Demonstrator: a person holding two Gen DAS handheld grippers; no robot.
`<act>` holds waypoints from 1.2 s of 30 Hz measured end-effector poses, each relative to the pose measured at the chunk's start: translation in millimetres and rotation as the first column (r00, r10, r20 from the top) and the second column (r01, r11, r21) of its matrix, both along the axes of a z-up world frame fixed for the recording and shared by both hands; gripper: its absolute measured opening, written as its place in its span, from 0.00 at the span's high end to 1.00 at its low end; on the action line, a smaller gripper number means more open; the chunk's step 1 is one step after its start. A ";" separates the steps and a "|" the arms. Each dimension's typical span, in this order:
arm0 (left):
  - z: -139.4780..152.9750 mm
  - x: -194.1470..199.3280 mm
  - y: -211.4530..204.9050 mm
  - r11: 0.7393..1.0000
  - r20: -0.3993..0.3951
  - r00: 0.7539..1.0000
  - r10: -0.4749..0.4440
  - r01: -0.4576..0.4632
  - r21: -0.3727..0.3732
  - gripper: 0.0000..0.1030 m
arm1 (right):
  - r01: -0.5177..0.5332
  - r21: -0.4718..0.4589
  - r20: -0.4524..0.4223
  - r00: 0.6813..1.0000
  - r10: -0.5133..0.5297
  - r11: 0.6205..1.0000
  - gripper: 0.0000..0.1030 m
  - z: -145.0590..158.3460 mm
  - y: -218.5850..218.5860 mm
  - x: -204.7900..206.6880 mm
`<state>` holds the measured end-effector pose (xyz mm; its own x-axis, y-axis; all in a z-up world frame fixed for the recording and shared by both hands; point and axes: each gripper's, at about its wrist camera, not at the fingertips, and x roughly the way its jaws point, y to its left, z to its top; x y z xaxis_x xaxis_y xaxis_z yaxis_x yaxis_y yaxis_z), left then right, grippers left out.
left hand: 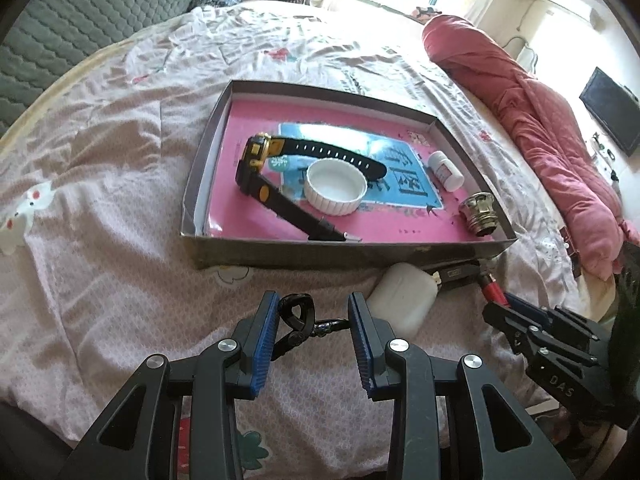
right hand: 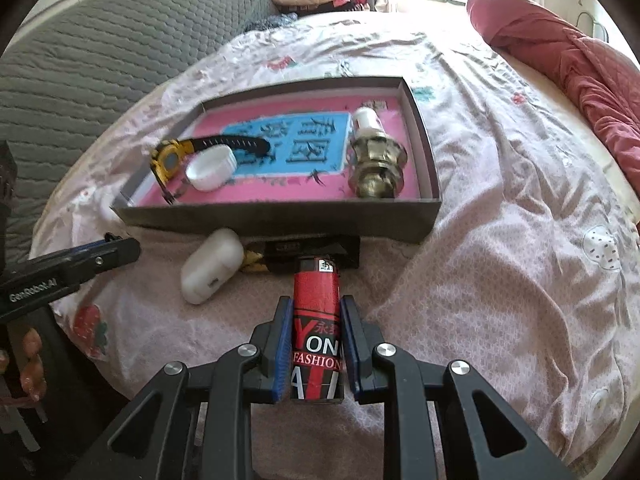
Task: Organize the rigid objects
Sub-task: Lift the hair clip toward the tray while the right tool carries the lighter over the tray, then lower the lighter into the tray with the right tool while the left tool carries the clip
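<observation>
Your right gripper (right hand: 314, 344) is clamped on the red lighter (right hand: 317, 316), its blue pads pressing the two long flat sides around the middle of the body, with the black cap end pointing away toward the box. The lighter looks light and stiff, with a glossy printed wrap that could slide if you squeeze loosely; the hold on the flat sides is a sound one, and I would keep it there, not near the cap. It sits just above the bedsheet (right hand: 500, 280), near the front wall of the shallow cardboard box (right hand: 280, 216).

Your left gripper (left hand: 314, 340) stands part open. A small black strap with a metal clip (left hand: 298, 322) lies between the fingers, by the left pad, but the pads do not appear to press it, so treat it as released. It is floppy at the loop and hard at the clip; take it by the clip.

Just beyond lie a white earbud case (left hand: 404, 298), smooth and rounded, likely slippery, and a flat black packet (right hand: 312, 250) against the box wall.

Already inside the box are a yellow and black watch (left hand: 260, 164), a white ribbed lid (left hand: 336, 186), a small white bottle (left hand: 446, 170) and a brass threaded fitting (left hand: 478, 214), probably the heaviest piece.
</observation>
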<state>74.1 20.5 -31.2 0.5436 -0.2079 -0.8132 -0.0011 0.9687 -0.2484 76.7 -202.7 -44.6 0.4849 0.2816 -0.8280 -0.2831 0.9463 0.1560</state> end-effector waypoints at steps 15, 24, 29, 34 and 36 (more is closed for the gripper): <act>18.8 9.1 -0.6 0.999 0.067 0.998 -0.009 0.006 0.047 0.65 | -0.058 0.027 0.133 0.990 0.054 0.998 0.77 28.2 26.0 12.4; 26.7 21.7 1.8 0.998 0.089 0.996 -0.005 0.000 0.063 0.65 | -0.044 0.058 0.166 0.986 0.034 0.997 0.77 36.8 31.0 30.2; 31.7 28.6 -1.3 0.998 0.105 0.994 -0.010 0.003 0.070 0.65 | -0.034 0.079 0.195 0.981 0.018 0.996 0.77 43.6 28.7 36.6; 34.5 32.5 -4.1 0.997 0.118 0.993 -0.018 0.008 0.079 0.65 | -0.026 0.071 0.204 0.979 0.011 0.997 0.77 45.6 27.1 39.9; 35.0 32.8 -4.2 0.997 0.118 0.993 -0.018 0.009 0.079 0.65 | -0.020 0.074 0.202 0.979 0.004 0.997 0.77 45.1 26.2 41.4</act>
